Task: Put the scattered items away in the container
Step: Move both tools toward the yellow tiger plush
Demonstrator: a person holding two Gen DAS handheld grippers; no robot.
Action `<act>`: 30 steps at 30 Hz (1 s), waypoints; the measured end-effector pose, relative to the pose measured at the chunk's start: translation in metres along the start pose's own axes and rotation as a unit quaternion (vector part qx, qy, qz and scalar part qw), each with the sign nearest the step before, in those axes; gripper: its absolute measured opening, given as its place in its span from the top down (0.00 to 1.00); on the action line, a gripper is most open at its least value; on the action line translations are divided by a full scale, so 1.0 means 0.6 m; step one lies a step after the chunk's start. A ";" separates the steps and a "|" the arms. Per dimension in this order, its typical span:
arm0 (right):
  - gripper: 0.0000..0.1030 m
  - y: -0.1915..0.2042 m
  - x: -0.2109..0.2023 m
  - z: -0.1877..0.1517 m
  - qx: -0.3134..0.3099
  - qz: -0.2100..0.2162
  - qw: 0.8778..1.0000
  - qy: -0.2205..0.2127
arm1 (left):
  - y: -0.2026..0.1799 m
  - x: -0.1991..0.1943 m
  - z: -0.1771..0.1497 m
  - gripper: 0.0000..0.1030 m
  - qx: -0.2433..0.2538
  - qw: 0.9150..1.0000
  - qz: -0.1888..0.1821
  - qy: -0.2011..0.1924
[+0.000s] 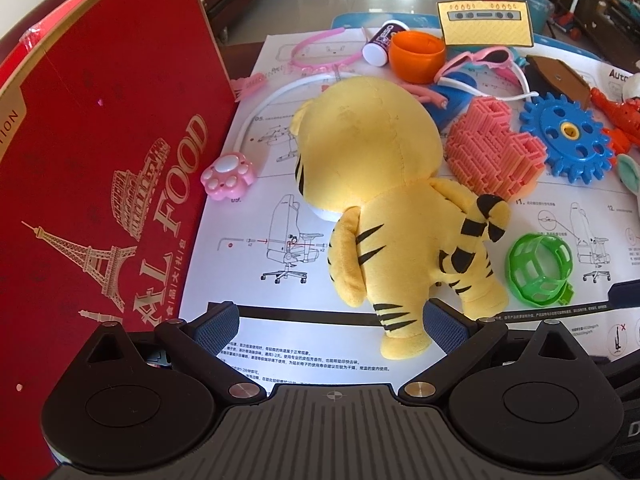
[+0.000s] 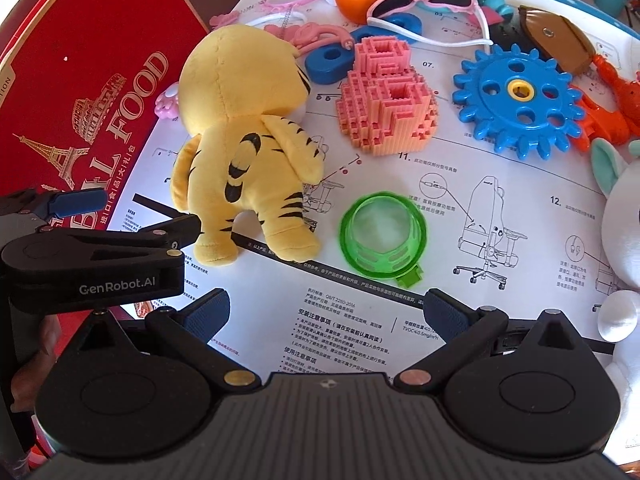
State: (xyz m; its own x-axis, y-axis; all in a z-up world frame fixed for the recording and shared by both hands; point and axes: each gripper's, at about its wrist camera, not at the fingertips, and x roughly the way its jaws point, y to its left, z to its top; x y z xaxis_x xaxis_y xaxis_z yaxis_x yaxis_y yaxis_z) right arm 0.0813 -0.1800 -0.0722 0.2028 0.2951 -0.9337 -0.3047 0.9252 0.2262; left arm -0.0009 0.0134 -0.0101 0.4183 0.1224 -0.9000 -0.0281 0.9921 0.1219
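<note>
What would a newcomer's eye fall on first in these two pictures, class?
Most likely the yellow tiger plush, standing with its back to both cameras on the white instruction sheet, just ahead of the open left gripper. Next comes the big red box tilted up on its left, then the blue gear and pink brick model beyond the open right gripper.

Yellow black-striped tiger (image 1: 384,184), blue gear (image 1: 566,134), red box (image 1: 100,160)
</note>
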 end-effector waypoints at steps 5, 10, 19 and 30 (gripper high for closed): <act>0.00 -0.014 -0.013 0.011 0.002 -0.009 1.000 -0.019 | 0.015 0.010 -0.009 0.00 0.005 1.000 -0.003 0.002; 0.01 -0.029 -0.028 0.036 0.015 0.002 0.999 -0.047 | 0.008 0.016 -0.012 0.00 0.018 1.000 -0.020 -0.002; 0.04 0.002 -0.027 0.073 -0.003 0.022 0.998 -0.067 | -0.011 0.039 0.004 0.00 0.034 0.999 -0.028 -0.001; 0.46 0.025 0.026 0.091 -0.005 0.054 0.998 -0.043 | -0.007 0.064 -0.002 0.02 0.040 0.998 -0.043 -0.002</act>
State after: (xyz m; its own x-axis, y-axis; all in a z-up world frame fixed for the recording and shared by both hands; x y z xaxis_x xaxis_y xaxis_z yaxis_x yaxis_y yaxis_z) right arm 0.1305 -0.1484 -0.0683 0.2467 0.4119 -0.8772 -0.3387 0.8847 0.3202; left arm 0.0142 0.0142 -0.0459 0.4198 0.0365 -0.9069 0.0801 0.9938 0.0770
